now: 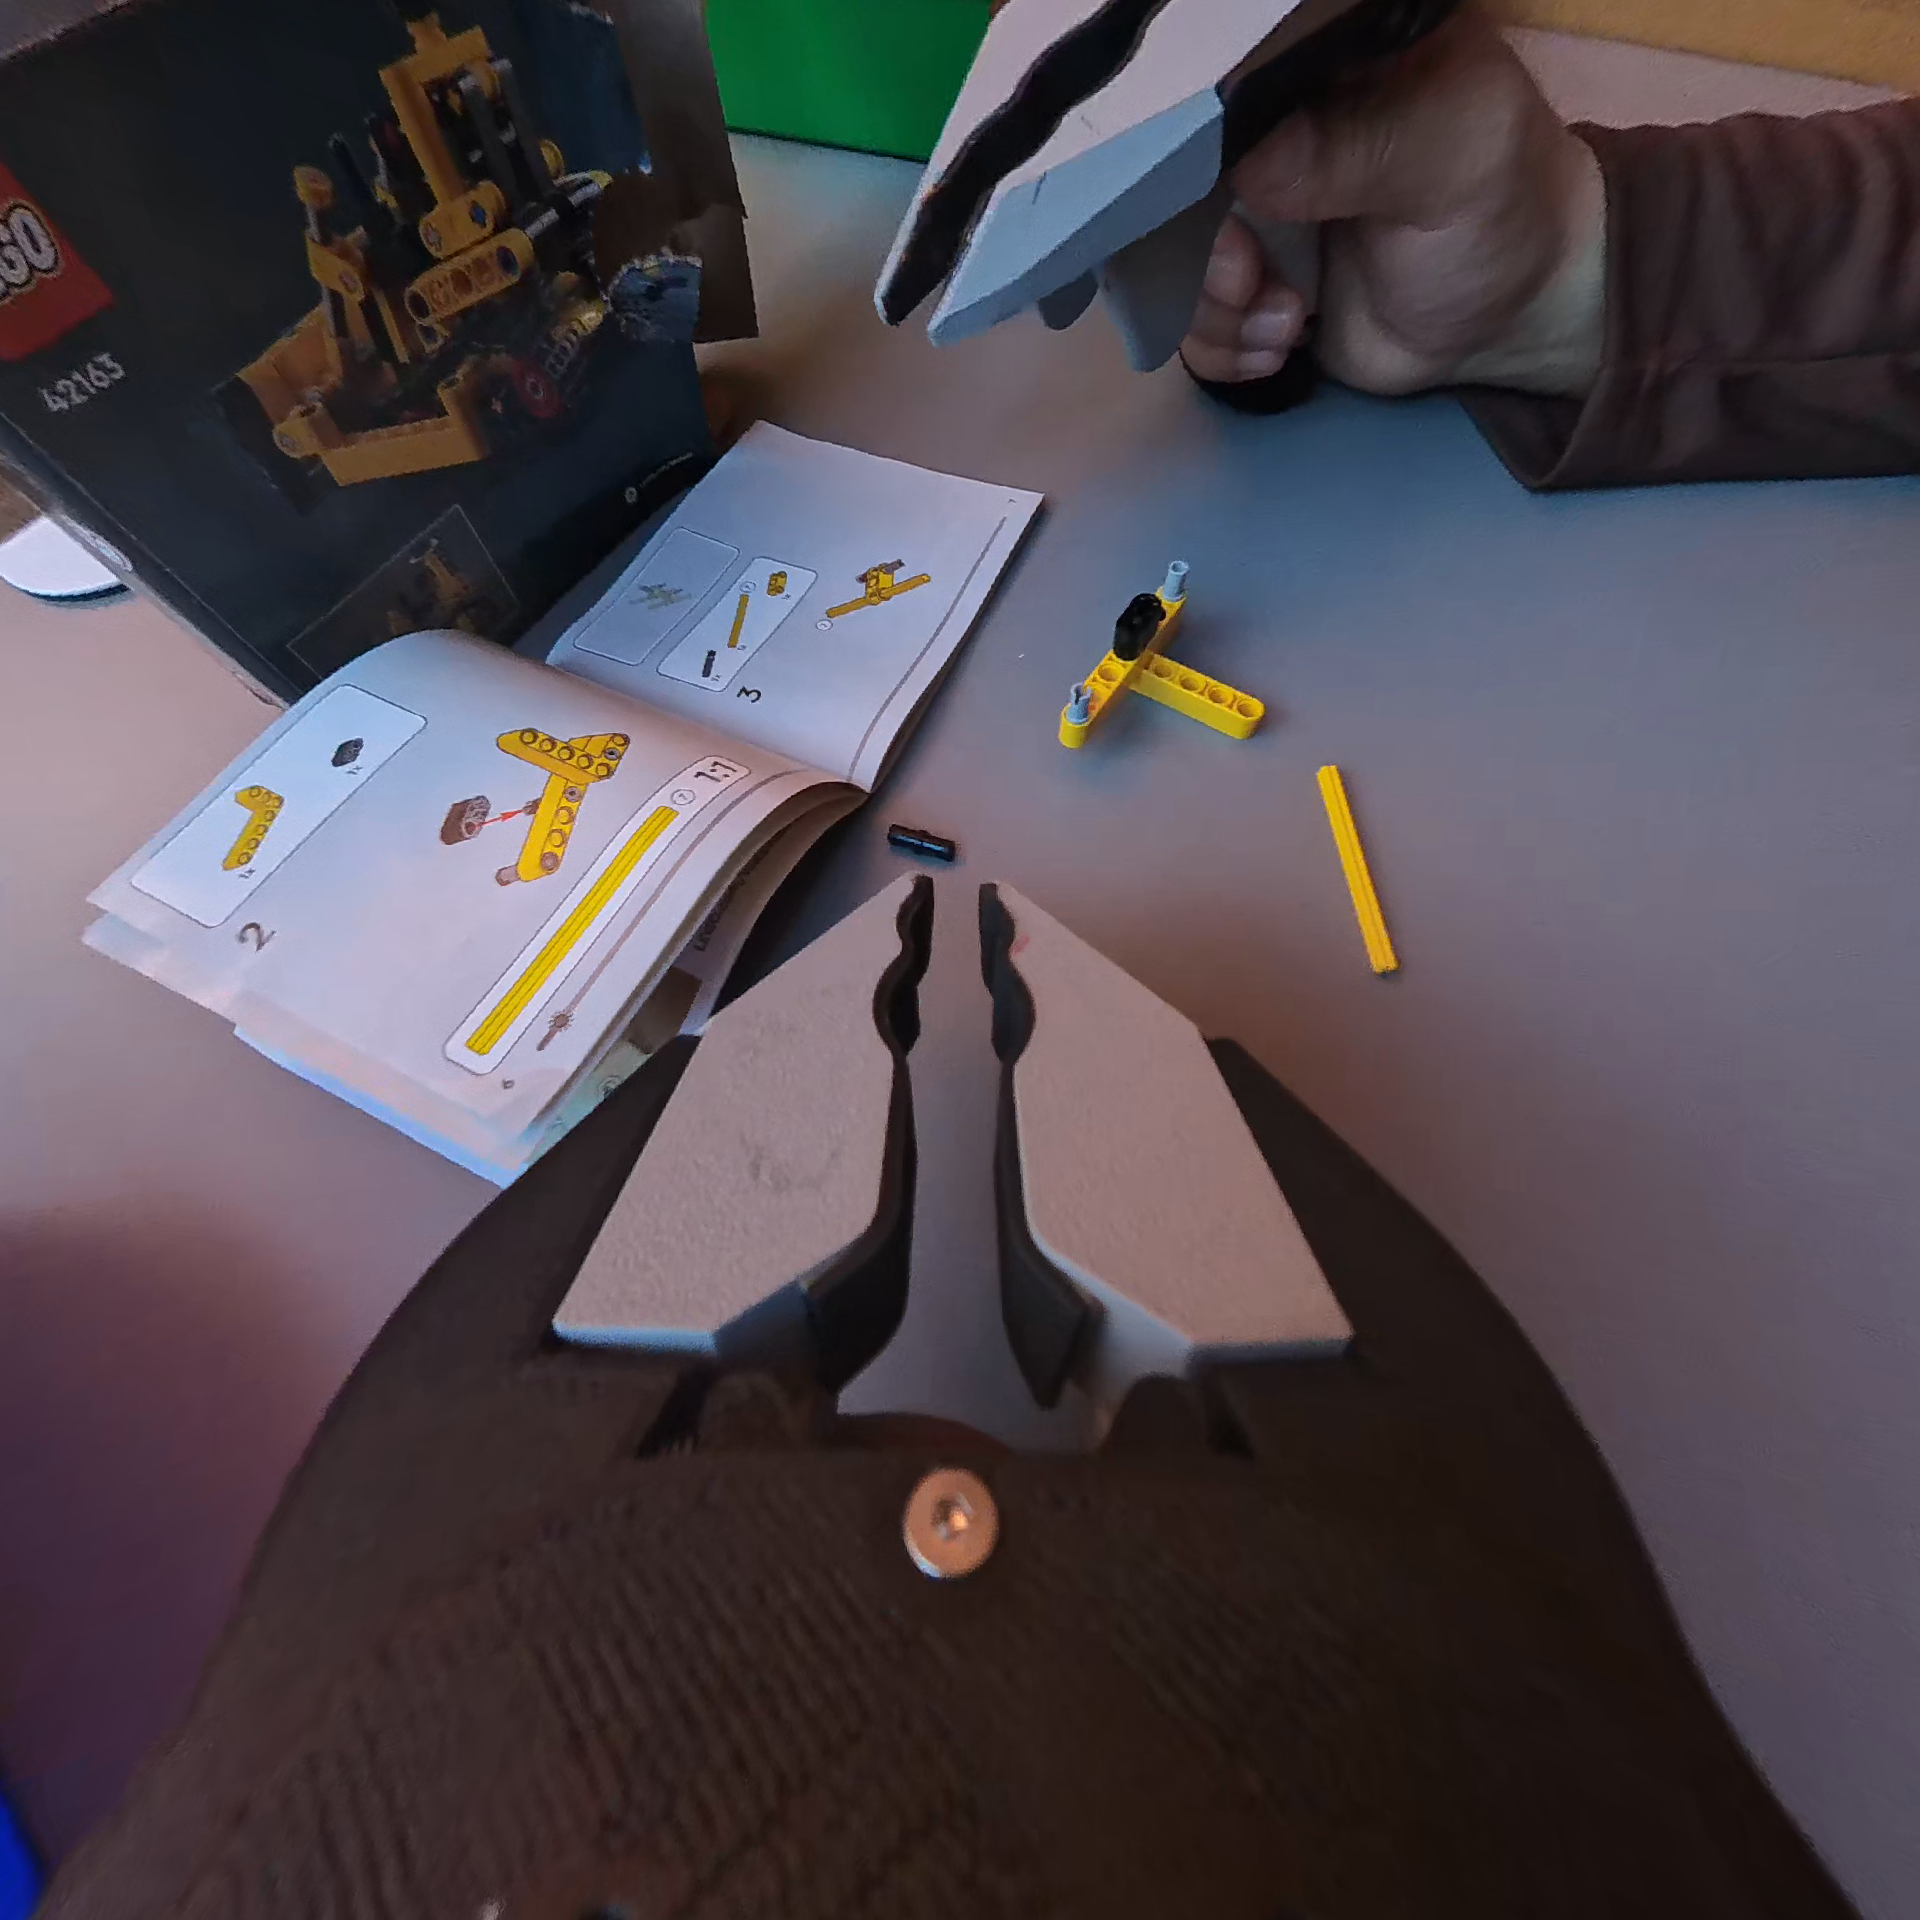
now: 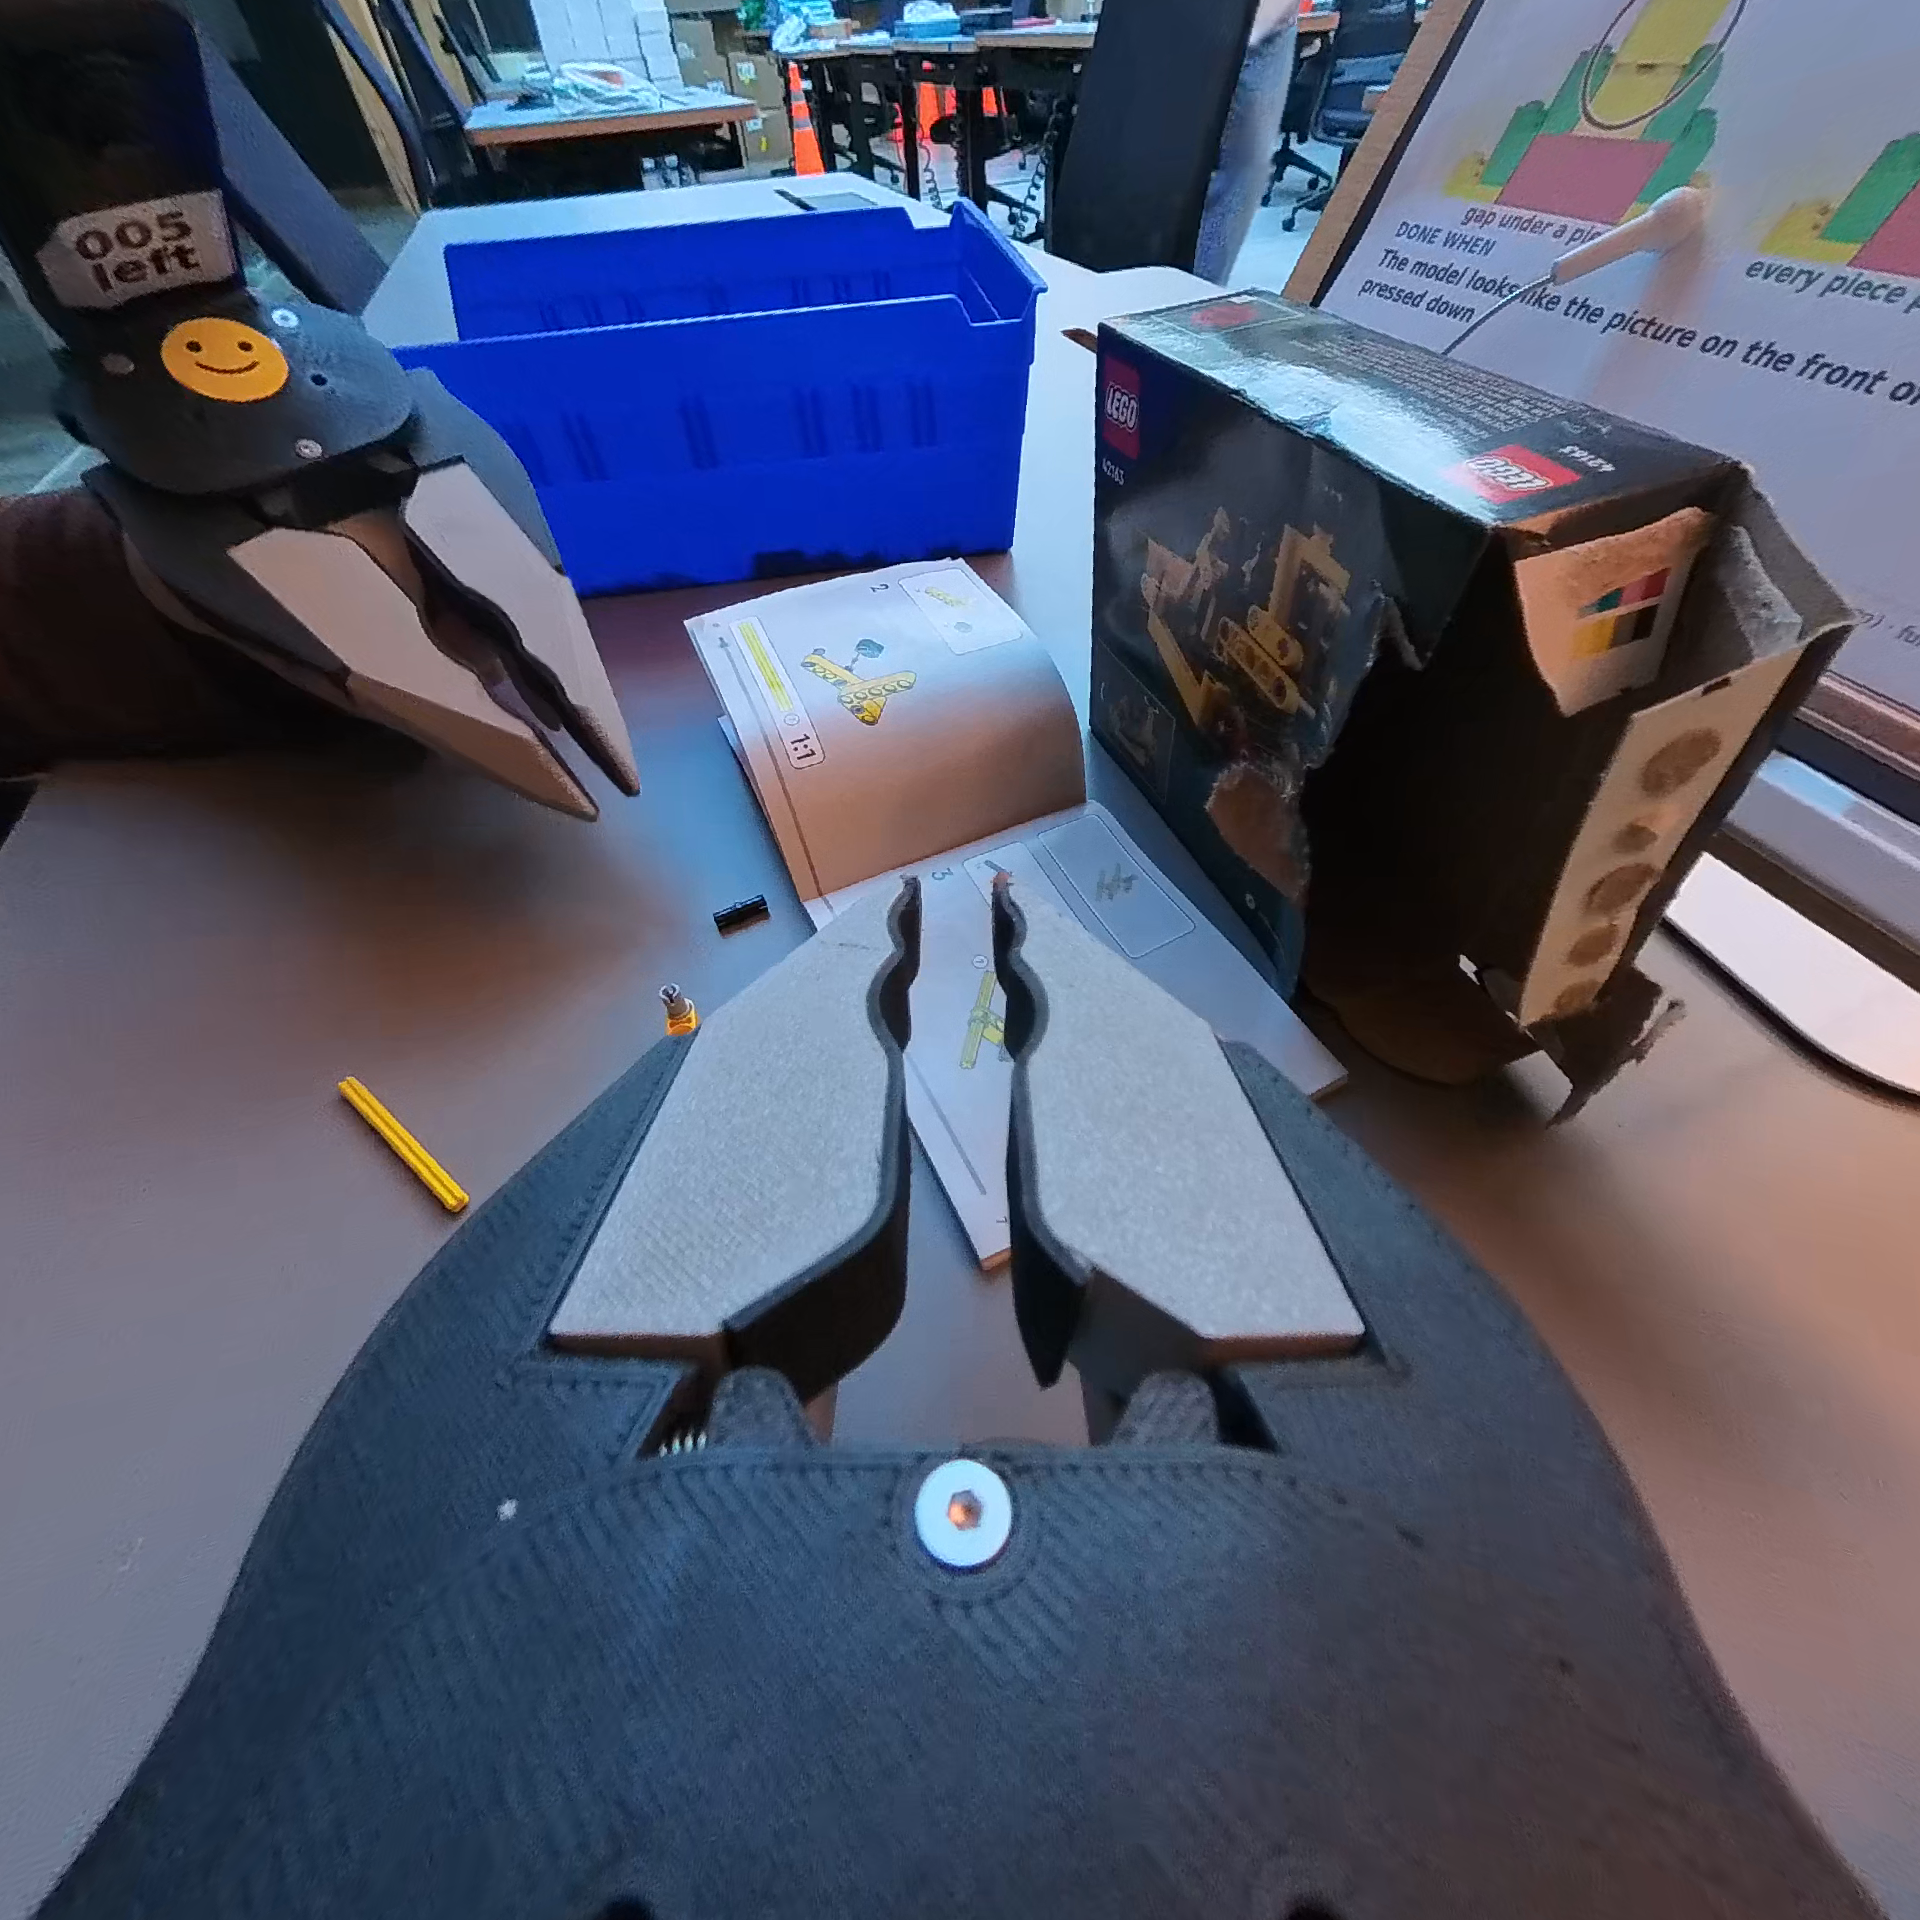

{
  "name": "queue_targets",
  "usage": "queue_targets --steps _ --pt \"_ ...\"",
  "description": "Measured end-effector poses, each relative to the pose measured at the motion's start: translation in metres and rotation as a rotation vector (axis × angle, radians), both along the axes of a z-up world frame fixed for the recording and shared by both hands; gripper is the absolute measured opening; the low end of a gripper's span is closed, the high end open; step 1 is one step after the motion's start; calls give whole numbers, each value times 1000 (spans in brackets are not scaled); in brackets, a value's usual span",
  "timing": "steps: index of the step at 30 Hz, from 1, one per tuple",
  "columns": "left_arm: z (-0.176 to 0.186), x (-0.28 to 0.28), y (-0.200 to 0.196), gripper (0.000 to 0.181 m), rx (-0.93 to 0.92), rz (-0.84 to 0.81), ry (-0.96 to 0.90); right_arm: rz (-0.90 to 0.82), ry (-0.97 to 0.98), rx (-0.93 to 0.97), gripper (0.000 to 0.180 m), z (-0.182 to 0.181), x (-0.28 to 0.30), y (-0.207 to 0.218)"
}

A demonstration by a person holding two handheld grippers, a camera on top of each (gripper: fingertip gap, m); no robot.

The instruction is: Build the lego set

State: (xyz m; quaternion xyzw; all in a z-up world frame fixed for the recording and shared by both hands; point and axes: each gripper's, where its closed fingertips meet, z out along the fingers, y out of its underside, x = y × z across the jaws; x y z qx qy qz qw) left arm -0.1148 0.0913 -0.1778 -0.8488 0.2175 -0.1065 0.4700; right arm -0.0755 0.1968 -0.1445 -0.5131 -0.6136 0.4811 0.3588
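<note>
The half-built yellow assembly (image 1: 1153, 670), two beams crossed with a black connector and grey pins standing on it, lay on the grey table (image 1: 1558, 831), well apart from both grippers. In the right wrist view only a yellow end with a grey pin (image 2: 677, 1010) peeked out beside that gripper's finger. A loose yellow axle (image 1: 1356, 868) (image 2: 403, 1144) lay flat near the assembly, touching nothing. A small black pin (image 1: 922, 842) (image 2: 741, 912) rested just off the edge of the open instruction booklet (image 1: 582, 790) (image 2: 914, 717).

The left gripper (image 1: 954, 889) (image 2: 613, 795) hung just short of the black pin, its fingers slightly apart and holding nothing. The right gripper (image 2: 954, 883) (image 1: 909, 312), held in a hand (image 1: 1423, 208) with a brown sleeve, hovered over the booklet's page with a narrow gap between its empty fingers.

The dark set box (image 1: 343, 312) (image 2: 1382, 665) stood upright against the booklet, its end flap torn open. A blue bin (image 2: 748, 395) sat behind the booklet, and a printed poster board (image 2: 1662, 208) leaned behind the box
</note>
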Motion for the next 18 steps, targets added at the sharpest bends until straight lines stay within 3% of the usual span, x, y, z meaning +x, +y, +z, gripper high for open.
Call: queue_targets --steps 1,18 --pt "1 -1 0 5 2 7 -6 0 0 0 11 0 0 0" --pt "0 -6 2 5 9 22 19 10 2 -8 12 1 0 -1"
